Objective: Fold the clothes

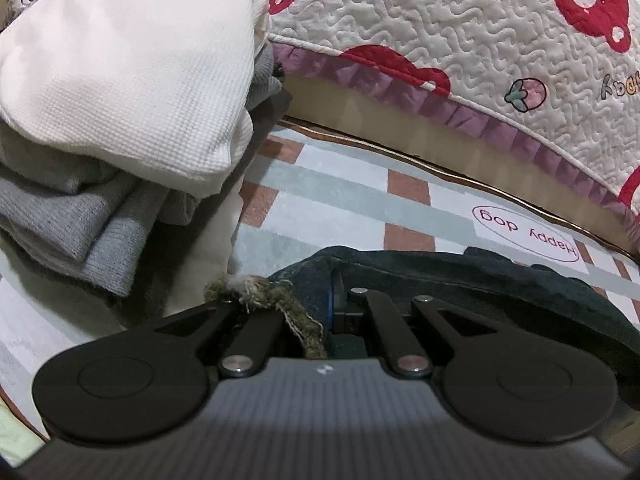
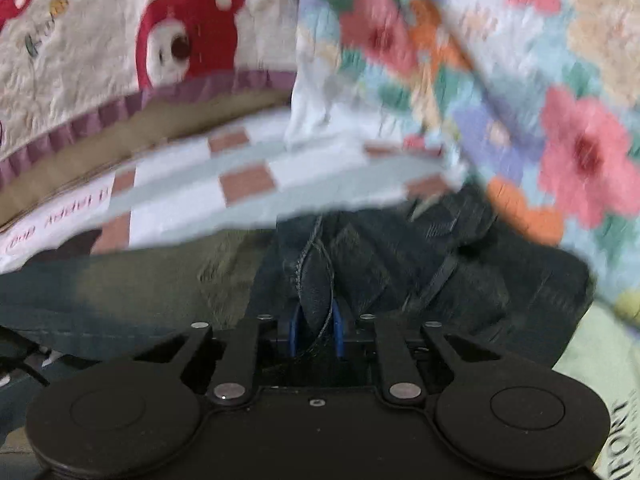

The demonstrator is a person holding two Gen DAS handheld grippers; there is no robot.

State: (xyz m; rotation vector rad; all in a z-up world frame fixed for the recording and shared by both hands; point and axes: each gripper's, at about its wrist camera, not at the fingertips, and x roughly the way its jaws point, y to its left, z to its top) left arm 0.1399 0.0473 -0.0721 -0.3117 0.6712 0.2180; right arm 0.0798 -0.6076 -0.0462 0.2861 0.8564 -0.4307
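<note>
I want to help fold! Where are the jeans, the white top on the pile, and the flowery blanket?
jeans (image 2: 360,264): right wrist view, dark denim fold.
white top (image 1: 132,80): left wrist view, its waffle-knit middle.
flowery blanket (image 2: 520,80): right wrist view, its flower print.

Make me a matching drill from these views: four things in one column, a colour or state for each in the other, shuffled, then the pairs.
1. jeans
2. folded top on the pile
3. quilt's frill
4. left claw

A. purple
B. shut on denim
C. dark blue
D. white

Pairs: 1-C, 2-D, 3-A, 4-B
</note>
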